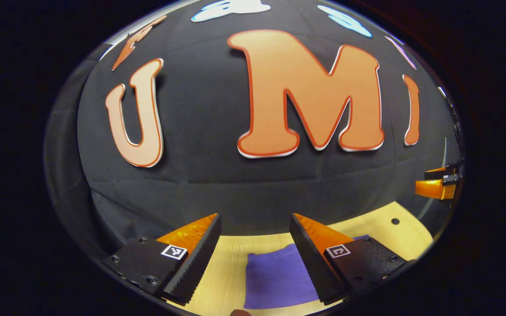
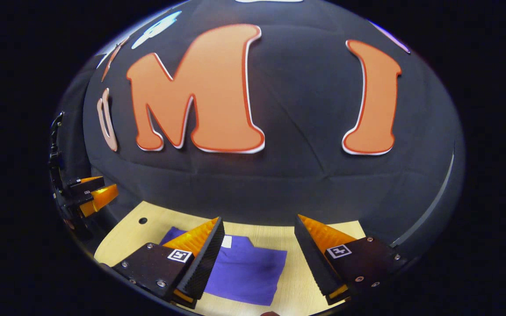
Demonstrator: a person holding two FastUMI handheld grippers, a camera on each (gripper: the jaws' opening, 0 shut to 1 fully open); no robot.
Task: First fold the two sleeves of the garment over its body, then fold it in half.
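Garment [image 2: 246, 272]: purple cloth, flat on the table [image 2: 305, 281], lying as a compact rectangle with straight edges and a squared corner on its far right side. No loose sleeve visible hanging out past the body. Small pale tag [image 2: 226, 241] showing at the far edge. In the left gripper view, same garment [image 1: 275, 276] seen between and below the fingers, near edge cut off by the view.

Stage, as a judgement: looks already folded or close to it; whether the final half-fold is done cannot be told from here.

Table: light wood, small round hole [image 2: 142, 220] near the far left corner; hole also visible in the left gripper view [image 1: 395, 221].

Left gripper [image 1: 255, 263]: raised above the table, fingers wide apart, nothing between them, no contact with cloth. Seen also far off at the left edge of the right gripper view [image 2: 97, 197].

Right gripper [image 2: 257, 263]: likewise raised, fingers spread, holding nothing, poised over the garment's right half. Seen far off at the right edge of the left gripper view [image 1: 435, 186].

Handling advice for any remaining fold: lower both together onto one edge, pinch near its two corners through all layers, lift only enough to clear, carry across evenly, lay corner on corner, release after the cloth settles. Risk: thin layers slipping apart if only the top ply is pinched.
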